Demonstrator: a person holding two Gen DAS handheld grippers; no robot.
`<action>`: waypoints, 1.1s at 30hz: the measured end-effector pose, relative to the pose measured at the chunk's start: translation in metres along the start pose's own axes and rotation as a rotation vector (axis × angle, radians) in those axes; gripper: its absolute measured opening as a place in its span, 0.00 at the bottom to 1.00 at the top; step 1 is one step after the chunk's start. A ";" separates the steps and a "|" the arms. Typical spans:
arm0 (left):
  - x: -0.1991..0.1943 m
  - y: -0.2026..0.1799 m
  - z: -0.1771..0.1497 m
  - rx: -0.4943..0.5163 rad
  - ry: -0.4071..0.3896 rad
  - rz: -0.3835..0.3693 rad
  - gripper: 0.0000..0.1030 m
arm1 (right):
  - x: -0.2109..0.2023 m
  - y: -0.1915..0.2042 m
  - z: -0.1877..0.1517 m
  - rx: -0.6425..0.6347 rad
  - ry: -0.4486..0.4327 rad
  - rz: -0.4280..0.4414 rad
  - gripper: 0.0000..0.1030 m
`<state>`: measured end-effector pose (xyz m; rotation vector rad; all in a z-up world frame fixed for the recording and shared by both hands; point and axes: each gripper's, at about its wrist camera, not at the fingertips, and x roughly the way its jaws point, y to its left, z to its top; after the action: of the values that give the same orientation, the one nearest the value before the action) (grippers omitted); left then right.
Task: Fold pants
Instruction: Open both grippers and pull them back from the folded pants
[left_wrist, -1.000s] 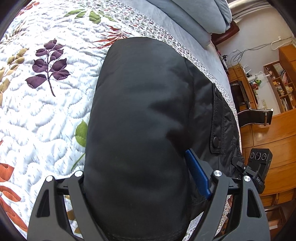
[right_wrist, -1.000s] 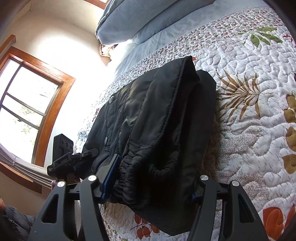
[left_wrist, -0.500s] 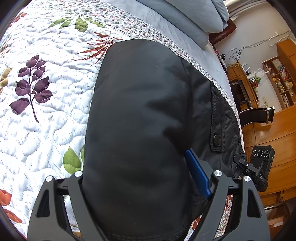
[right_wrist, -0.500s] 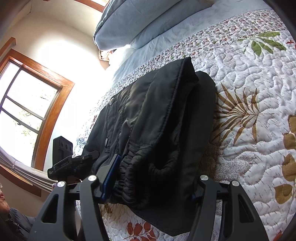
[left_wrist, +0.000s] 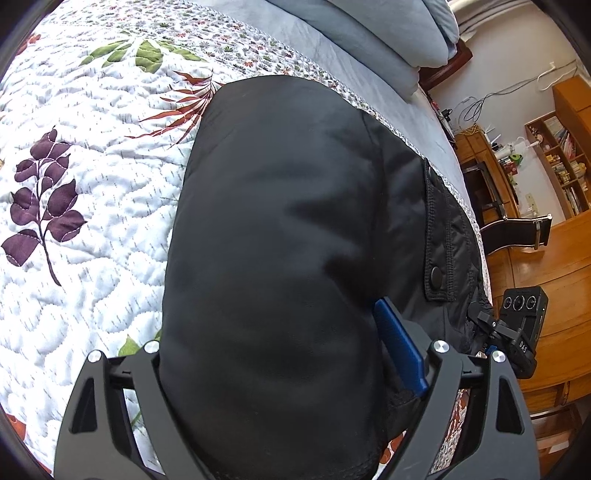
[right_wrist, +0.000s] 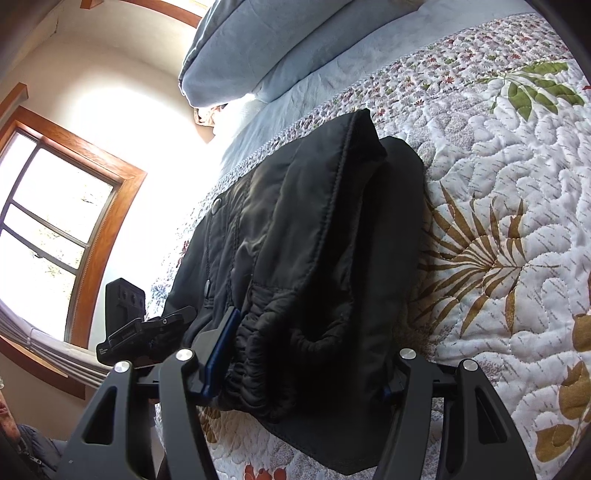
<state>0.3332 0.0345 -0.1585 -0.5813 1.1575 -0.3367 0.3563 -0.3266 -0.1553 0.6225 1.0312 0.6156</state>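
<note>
Black padded pants (left_wrist: 277, 240) lie folded into a thick bundle on the leaf-patterned quilt (left_wrist: 92, 221). My left gripper (left_wrist: 277, 350) straddles the near end of the fold. Its jaws are opening, with the fabric still filling the gap and touching the blue pad (left_wrist: 399, 350). In the right wrist view the pants (right_wrist: 314, 240) show their gathered waistband end. My right gripper (right_wrist: 310, 354) is shut on that end, one pad (right_wrist: 221, 343) pressed into the elastic. Each gripper shows in the other's view, the right gripper (left_wrist: 517, 332) and the left gripper (right_wrist: 140, 325).
Blue pillows (right_wrist: 258, 48) lie at the head of the bed, beyond the pants. A wood-framed window (right_wrist: 55, 221) is on one side. Wooden cabinets (left_wrist: 554, 258), shelves and a dark chair (left_wrist: 517, 229) stand on the other. Part of a person (right_wrist: 22, 443) shows at the lower left.
Both grippers have carried the pants a little across the quilt toward the pillows; the leaf prints have slid nearer the cameras. The left blue pad stands slightly wider.
</note>
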 end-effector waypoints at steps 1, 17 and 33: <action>0.000 -0.001 0.000 0.003 -0.001 -0.002 0.83 | -0.001 -0.002 -0.002 0.008 -0.003 0.002 0.60; -0.007 0.011 -0.012 -0.012 -0.034 0.002 0.90 | -0.034 -0.016 -0.034 0.154 -0.100 0.032 0.79; -0.118 -0.036 -0.093 0.160 -0.225 0.319 0.97 | -0.081 0.155 -0.139 -0.235 -0.218 -0.653 0.96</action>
<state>0.2042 0.0441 -0.0739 -0.2791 0.9762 -0.0860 0.1724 -0.2562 -0.0493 0.1190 0.8728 0.0854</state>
